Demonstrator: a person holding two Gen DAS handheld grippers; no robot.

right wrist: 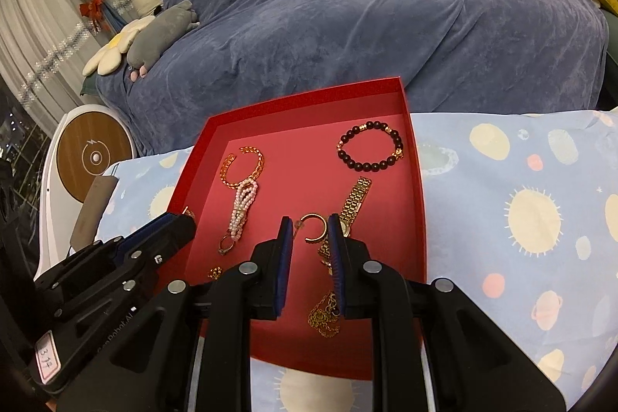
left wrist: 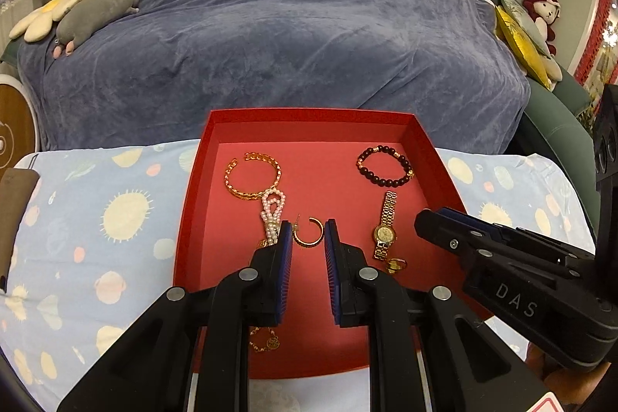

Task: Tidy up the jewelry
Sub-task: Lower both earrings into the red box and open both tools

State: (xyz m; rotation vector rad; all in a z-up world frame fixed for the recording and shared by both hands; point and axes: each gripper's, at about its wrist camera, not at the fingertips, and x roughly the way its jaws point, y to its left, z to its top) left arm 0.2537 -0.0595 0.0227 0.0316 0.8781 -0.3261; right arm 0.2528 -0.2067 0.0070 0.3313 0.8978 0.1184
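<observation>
Both my grippers hover over the red box [left wrist: 193,180] on the planet-print cloth [left wrist: 116,211], where all the jewelry lies spread apart so each piece can be picked singly. My left gripper [left wrist: 308,232] hangs with jaws slightly parted and nothing between the pads; my right gripper [right wrist: 309,230] likewise, empty. Below: dark bead bracelet [left wrist: 384,167], gold bangle [left wrist: 253,176], watch [left wrist: 384,228], pearl strand [left wrist: 271,215], and the gold hoop earring [left wrist: 309,232], possibly my next target.

Raised letters: "DAS", on the black body of the right gripper [left wrist: 440,215], seen to the right of the left gripper's fingers.
Handwritten tag: "3.14" or close, on a pink-edged sticker [right wrist: 48,360] on the left gripper [right wrist: 181,219] body.
Printed lettering: partly legible, ending "Robot.AI", along the same body.
</observation>
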